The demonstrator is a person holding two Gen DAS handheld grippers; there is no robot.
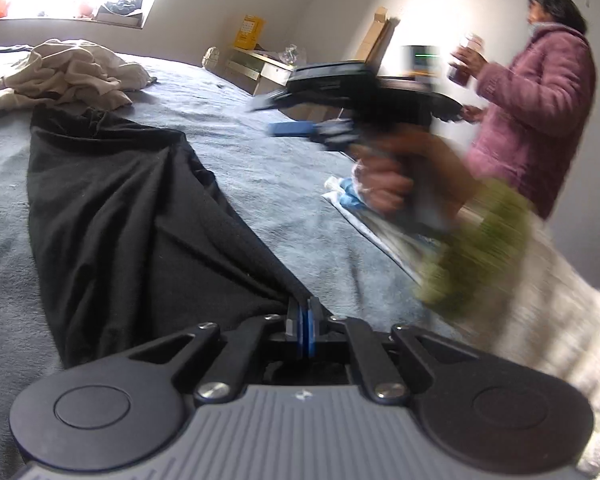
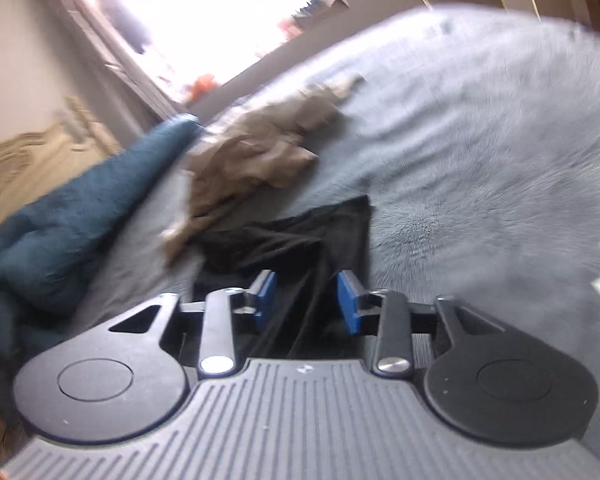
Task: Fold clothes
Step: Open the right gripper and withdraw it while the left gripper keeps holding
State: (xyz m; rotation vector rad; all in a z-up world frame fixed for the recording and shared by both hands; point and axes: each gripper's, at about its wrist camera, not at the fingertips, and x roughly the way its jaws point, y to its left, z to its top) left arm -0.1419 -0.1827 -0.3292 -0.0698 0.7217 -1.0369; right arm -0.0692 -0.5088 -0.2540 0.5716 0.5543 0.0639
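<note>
A black garment (image 1: 132, 216) lies stretched out along the grey bed cover (image 1: 276, 176). My left gripper (image 1: 303, 312) is shut on its near corner, and the cloth bunches into folds at the blue pads. Further right, blurred, a hand holds my right gripper (image 1: 274, 116) above the bed, clear of the garment. In the right wrist view the right gripper (image 2: 307, 300) stands open. Its blue pads (image 2: 266, 298) are apart and the black garment (image 2: 300, 236) lies below and between them, not pinched.
A crumpled beige pile of clothes (image 1: 68, 76) (image 2: 256, 152) lies just beyond the black garment. A teal blanket (image 2: 80, 208) is heaped at the bed's left side. A person in a pink jacket (image 1: 540, 112) stands on the right by cardboard boxes (image 1: 256, 68). A plastic-wrapped packet (image 1: 360, 212) lies on the bed.
</note>
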